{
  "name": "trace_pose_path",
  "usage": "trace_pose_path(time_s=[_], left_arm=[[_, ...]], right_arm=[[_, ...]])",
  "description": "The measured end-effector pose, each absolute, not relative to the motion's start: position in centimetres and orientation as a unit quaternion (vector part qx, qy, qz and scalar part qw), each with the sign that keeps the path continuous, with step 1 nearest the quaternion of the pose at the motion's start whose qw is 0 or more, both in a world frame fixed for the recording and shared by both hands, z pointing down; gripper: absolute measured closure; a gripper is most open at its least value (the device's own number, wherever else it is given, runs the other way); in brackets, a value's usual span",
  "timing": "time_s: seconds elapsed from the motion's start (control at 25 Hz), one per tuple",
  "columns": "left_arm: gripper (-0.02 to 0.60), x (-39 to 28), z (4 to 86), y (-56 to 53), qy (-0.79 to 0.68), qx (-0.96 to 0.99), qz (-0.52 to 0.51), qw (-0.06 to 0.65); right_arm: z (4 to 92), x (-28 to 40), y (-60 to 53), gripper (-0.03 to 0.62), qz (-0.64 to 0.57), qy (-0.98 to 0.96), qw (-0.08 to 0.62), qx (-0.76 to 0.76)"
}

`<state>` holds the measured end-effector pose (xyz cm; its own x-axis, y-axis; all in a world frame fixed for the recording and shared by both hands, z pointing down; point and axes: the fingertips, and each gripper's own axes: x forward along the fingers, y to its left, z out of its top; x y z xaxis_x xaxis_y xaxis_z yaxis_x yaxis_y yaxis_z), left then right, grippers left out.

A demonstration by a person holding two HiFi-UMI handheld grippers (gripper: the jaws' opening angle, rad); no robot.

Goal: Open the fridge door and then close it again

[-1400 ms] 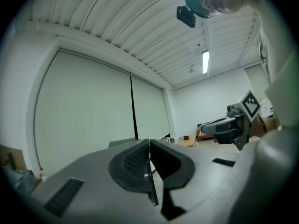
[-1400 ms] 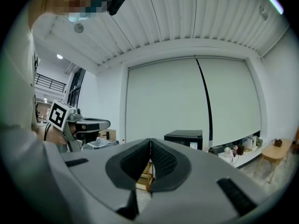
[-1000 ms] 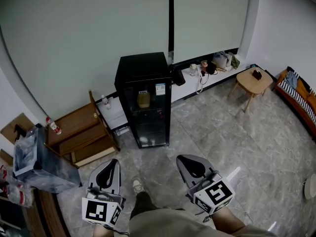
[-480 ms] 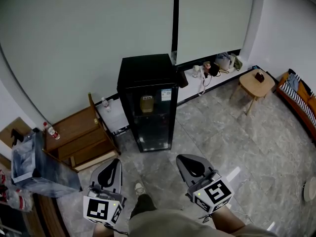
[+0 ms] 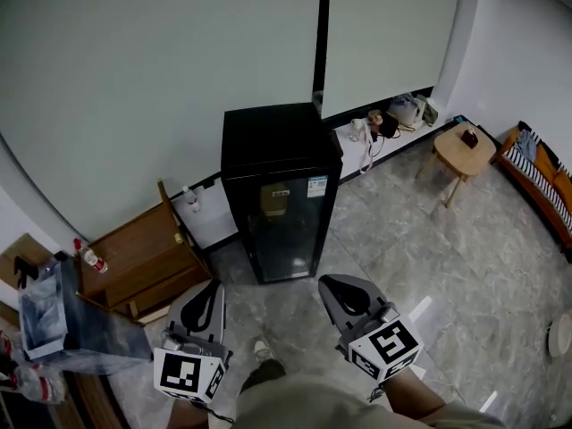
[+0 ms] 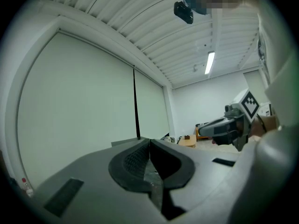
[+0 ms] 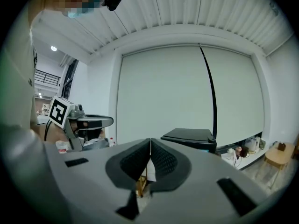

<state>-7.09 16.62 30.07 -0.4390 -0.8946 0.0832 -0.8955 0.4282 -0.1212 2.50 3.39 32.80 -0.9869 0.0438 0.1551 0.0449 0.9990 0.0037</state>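
Note:
A black fridge with a glass door stands against the pale wall, its door closed; a yellow item shows behind the glass. Its black top shows in the right gripper view. My left gripper is at the bottom left of the head view, short of the fridge, with its jaws shut and empty. My right gripper is at the bottom centre right, also shut and empty. Both are held apart from the fridge, over the floor.
A wooden shelf unit with bottles stands left of the fridge. A low ledge with a kettle and bags runs right of it. A small round wooden table and a sofa are at the right. My foot is on the tiled floor.
The fridge has grown larger and come nearer in the head view as I move toward it. Both grippers stay shut and keep their places in the frame.

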Motion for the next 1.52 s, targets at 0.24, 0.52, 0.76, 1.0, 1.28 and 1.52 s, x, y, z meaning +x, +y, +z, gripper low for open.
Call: trace_pose_path(time_s=[0.24, 0.52, 0.76, 1.0, 1.28, 1.52], left_arm=[[0.574, -14.2, 30.0, 16.7, -0.840, 0.539, 0.071, 0.008], [0.574, -21.8, 30.8, 16.3, -0.830, 0.554, 0.067, 0.017], [0.574, -26.4, 31.3, 15.2, -0.816, 0.574, 0.069, 0.020], [0.574, -29.7, 31.1, 13.8, -0.812, 0.580, 0.068, 0.008], [0.574, -31.1, 31.5, 11.9, -0.809, 0.583, 0.078, 0.012], [0.574, -31.9, 32.0, 10.1, -0.819, 0.566, 0.093, 0.018]], right_arm=[[32.3, -4.1, 3.6, 0.597, -0.005, -0.996, 0.084, -0.009], [32.6, -11.3, 3.4, 0.597, -0.009, -0.995, 0.094, 0.009], [33.1, -15.9, 2.8, 0.597, -0.016, -0.994, 0.100, 0.031], [33.9, -19.1, 2.7, 0.597, -0.017, -0.994, 0.108, 0.027], [34.1, -20.8, 1.1, 0.597, -0.038, -0.992, 0.119, 0.012], [33.5, -21.3, -1.4, 0.597, -0.024, -0.994, 0.110, 0.003]])
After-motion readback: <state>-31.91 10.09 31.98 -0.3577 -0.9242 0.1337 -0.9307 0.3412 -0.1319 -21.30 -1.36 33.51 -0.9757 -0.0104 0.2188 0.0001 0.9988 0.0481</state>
